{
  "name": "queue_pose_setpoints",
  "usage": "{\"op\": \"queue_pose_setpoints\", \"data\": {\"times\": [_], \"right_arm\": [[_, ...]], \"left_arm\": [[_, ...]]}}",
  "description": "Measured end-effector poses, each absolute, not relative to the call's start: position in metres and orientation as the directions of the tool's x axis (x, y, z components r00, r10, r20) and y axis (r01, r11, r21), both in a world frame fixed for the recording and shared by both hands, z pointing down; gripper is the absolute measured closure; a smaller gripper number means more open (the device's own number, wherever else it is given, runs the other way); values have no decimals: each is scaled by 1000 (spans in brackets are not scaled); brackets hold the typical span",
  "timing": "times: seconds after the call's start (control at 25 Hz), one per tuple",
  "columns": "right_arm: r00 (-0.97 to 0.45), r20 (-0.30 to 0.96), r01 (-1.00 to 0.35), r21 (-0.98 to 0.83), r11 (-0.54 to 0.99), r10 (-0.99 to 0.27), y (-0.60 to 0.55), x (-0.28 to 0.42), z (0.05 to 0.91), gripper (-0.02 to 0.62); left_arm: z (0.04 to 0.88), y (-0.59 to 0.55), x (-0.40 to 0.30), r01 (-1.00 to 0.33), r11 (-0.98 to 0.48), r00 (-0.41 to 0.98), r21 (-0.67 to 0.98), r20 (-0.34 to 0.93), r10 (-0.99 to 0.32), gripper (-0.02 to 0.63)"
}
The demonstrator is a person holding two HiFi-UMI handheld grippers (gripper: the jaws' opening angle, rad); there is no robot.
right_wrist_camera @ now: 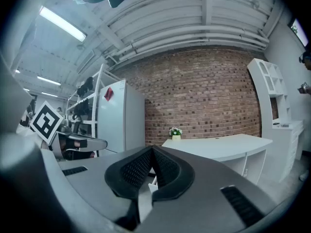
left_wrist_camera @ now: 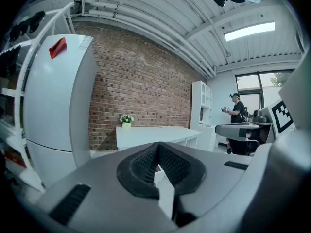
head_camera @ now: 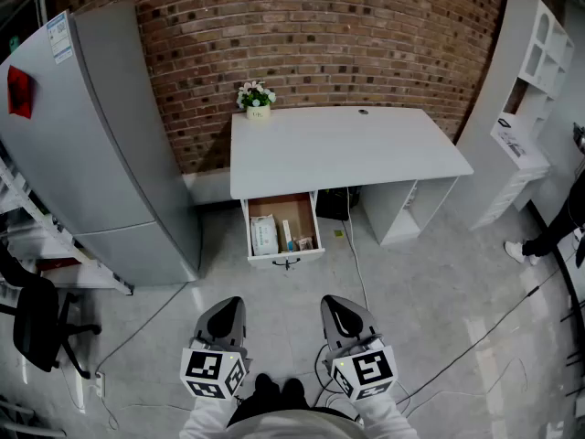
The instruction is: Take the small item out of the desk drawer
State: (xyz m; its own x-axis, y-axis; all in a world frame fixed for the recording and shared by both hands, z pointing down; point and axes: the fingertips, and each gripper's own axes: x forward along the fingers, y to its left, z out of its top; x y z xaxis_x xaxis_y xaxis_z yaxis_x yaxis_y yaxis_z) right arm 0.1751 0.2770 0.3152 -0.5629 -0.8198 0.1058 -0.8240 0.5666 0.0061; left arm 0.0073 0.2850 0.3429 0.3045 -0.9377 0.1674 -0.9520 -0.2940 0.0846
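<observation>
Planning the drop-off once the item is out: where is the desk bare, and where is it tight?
The desk top is bare almost everywhere, from the flower pot at its back left corner to the right end; one small dark spot sits at the back edge. The open drawer is crowded: a white packet and smaller items lie side by side.

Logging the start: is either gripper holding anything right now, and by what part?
Nothing is held. The left gripper and the right gripper are both shut and empty.
</observation>
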Motion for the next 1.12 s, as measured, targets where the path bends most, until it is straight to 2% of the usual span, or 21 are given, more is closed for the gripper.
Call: {"op": "queue_pose_setpoints", "data": {"times": [0.84,1.0,1.12], "right_arm": [[-589,110,-808,-35,589,-801,275,168,324,561],[-593,140,-804,-53,592,-793,263,163,332,486],[-594,163,-803,-65,592,-788,253,156,337,477]], "left_arm": [[353,299,19,-949,-298,312,100,179,-933,588],[357,291,14,-951,-292,306,100,194,-932,588],[358,282,7,-952,-288,304,108,202,-931,588]]}}
